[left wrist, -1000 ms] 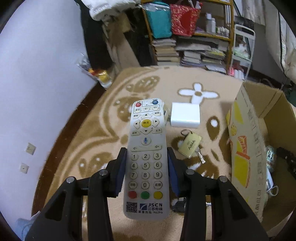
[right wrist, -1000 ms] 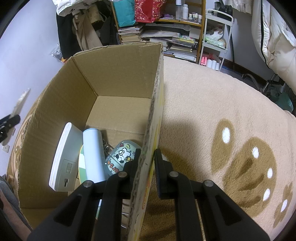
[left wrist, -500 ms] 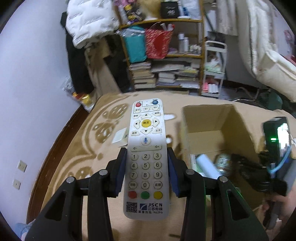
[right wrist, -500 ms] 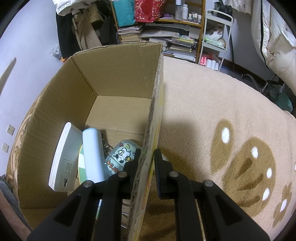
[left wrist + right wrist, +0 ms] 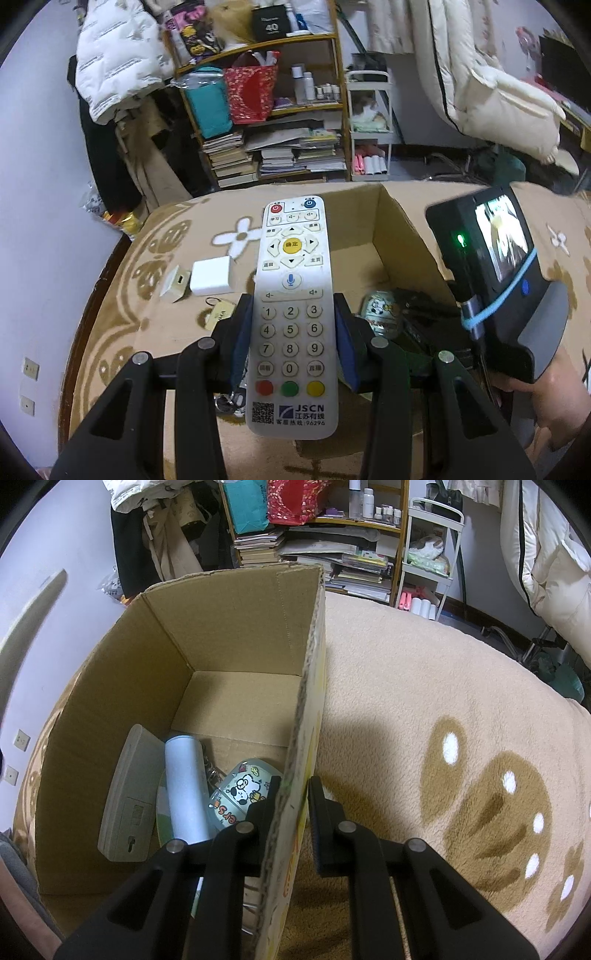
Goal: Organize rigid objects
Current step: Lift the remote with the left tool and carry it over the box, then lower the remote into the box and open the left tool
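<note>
My left gripper (image 5: 291,328) is shut on a white remote control (image 5: 293,314), held lengthwise, buttons up, above the near left edge of the cardboard box (image 5: 402,236). My right gripper (image 5: 293,794) is shut on the right wall of the cardboard box (image 5: 236,627), one finger inside and one outside. Inside the box lie a grey-white flat device (image 5: 127,797), a white cylinder (image 5: 184,786) and a round cartoon-printed case (image 5: 240,794). On the rug left of the box sit a white square box (image 5: 211,275), a small white adapter (image 5: 175,282) and a tagged key (image 5: 219,314).
The patterned beige rug (image 5: 443,709) spreads to the right of the box. A cluttered bookshelf (image 5: 273,122) and a white cart (image 5: 369,133) stand behind. The right gripper's body (image 5: 495,273) with a lit screen, held by a hand (image 5: 554,398), rises at the box's right.
My left gripper has lifted the remote off the rug and carried it right, over the box's edge. The right gripper has kept its hold on the box wall.
</note>
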The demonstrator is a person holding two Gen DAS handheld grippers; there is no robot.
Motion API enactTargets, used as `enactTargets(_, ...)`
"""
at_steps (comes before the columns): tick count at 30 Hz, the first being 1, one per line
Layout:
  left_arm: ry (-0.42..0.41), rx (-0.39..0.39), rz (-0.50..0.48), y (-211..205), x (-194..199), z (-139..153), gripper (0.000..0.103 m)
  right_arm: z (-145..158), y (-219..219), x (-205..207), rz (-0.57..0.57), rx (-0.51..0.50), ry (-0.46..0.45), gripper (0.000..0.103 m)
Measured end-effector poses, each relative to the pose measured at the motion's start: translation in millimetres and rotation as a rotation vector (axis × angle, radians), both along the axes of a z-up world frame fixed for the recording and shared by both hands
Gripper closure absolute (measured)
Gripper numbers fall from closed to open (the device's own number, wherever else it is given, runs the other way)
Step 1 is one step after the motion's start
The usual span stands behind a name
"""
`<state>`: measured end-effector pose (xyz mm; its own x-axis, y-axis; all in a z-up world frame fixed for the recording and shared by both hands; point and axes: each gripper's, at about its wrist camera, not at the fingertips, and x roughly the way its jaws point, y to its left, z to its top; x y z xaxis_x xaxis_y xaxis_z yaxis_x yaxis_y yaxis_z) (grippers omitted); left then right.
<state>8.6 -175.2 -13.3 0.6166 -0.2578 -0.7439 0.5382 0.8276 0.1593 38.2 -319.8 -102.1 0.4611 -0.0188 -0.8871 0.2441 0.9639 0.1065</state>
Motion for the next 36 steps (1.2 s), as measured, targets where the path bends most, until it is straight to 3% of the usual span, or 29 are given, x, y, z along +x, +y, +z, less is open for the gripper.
enactTargets(12, 0.08, 0.017, 0.014, 0, 7, -30, 0.063, 1, -5, 0, -0.039, -0.01, 0.028, 0.089)
enactTargets(19, -0.022, 0.07, -0.007, -7, -2, -25, 0.064, -1, -6, 1, -0.051, -0.004, 0.041, 0.089)
enactTargets(25, -0.057, 0.074, -0.007, 4, 0, -11, 0.063, -1, -4, 1, -0.052, -0.005, 0.039, 0.089)
enactTargets(27, -0.066, 0.072, 0.011, 14, 6, -5, 0.053, -1, -4, 1, -0.053, -0.005, 0.04, 0.089)
enactTargets(28, -0.074, 0.07, 0.03, 21, 10, -2, 0.041, -1, -4, 1, -0.054, -0.006, 0.04, 0.089)
enactTargets(29, -0.086, 0.067, 0.048, 28, 14, 1, 0.035, -2, -5, 1, -0.056, -0.006, 0.04, 0.089)
enactTargets(32, -0.125, 0.096, 0.136, 48, 31, 3, 0.024, -2, -5, 2, -0.064, -0.003, 0.039, 0.089)
enactTargets(36, -0.11, 0.124, 0.198, 70, 51, -5, 0.009, -2, -3, 1, -0.066, -0.003, 0.036, 0.089)
